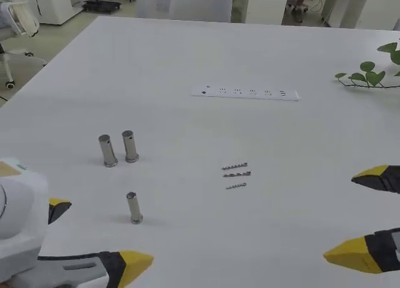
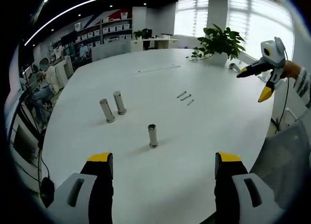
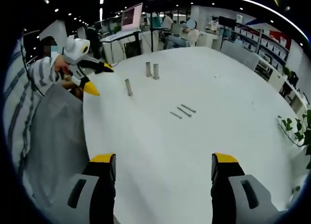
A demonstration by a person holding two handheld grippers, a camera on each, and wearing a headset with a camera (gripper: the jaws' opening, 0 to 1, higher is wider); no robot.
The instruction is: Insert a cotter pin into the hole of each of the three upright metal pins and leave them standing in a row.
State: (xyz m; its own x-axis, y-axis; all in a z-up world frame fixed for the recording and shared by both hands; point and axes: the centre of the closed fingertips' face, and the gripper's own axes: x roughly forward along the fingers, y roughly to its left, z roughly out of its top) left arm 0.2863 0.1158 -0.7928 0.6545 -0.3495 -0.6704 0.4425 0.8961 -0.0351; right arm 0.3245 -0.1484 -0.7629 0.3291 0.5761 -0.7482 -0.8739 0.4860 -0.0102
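Three upright metal pins stand on the white table (image 1: 206, 50): two side by side at the left (image 1: 107, 150) (image 1: 130, 146), and a third (image 1: 134, 208) nearer me. Three small cotter pins (image 1: 235, 173) lie flat in a stack right of them. In the left gripper view the near pin (image 2: 152, 135) stands ahead of my open left gripper (image 2: 164, 168), the pair (image 2: 112, 106) beyond, the cotter pins (image 2: 185, 97) to the right. My open right gripper (image 3: 164, 169) is empty; the cotter pins (image 3: 179, 111) lie ahead of it. In the head view my left gripper (image 1: 103, 235) is bottom left, the right gripper (image 1: 362, 216) at the right edge.
A white power strip (image 1: 245, 92) lies across the middle of the table. A leafy plant sprig (image 1: 373, 72) reaches in at the far right edge. Office chairs and desks stand beyond the table, with people seated in the background.
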